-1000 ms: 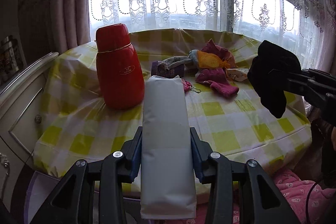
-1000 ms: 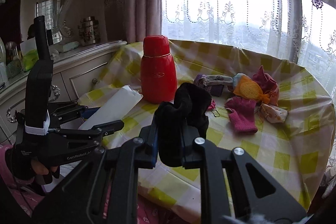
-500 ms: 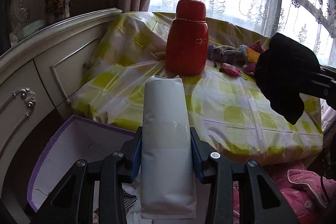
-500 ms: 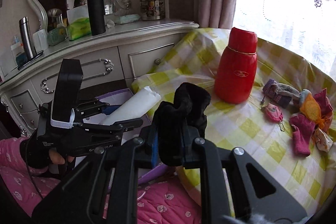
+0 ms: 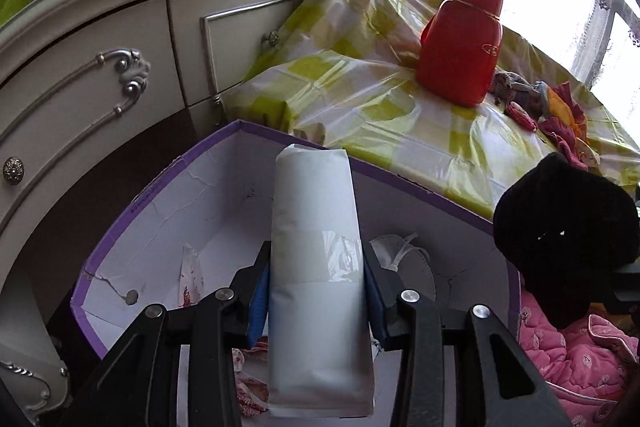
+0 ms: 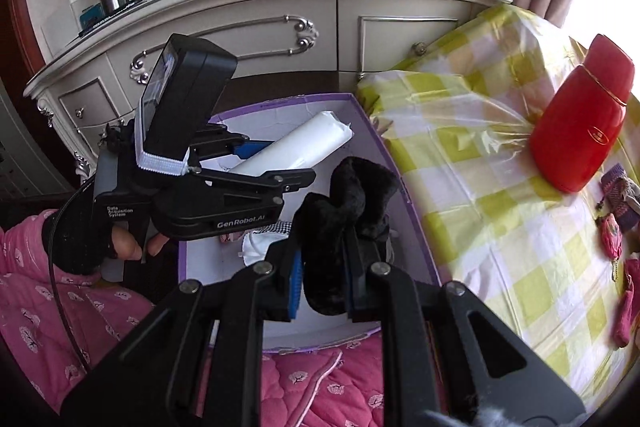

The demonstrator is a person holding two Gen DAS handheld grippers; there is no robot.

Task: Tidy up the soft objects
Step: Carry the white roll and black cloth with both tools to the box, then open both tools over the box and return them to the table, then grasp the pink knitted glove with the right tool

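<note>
My left gripper (image 5: 316,291) is shut on a white soft packet (image 5: 316,255) and holds it over the open purple-edged box (image 5: 160,195) on the floor. The packet (image 6: 296,147) and box (image 6: 400,187) also show in the right wrist view. My right gripper (image 6: 322,277) is shut on a black fuzzy cloth (image 6: 348,203) above the box's near side; the cloth (image 5: 564,231) shows at the right of the left wrist view. Several soft items (image 5: 560,119) lie on the checked table; white and patterned pieces (image 5: 404,251) lie in the box.
A red flask (image 5: 460,39) stands on the yellow checked table (image 5: 360,75) right of the box. A cream dresser (image 6: 280,11) with bottles and tissues on top stands behind the box. Pink quilted fabric (image 6: 320,379) lies below the grippers.
Both grippers swung left and down from the table to above the box, still holding the packet and the black cloth. The box interior now fills the lower view.
</note>
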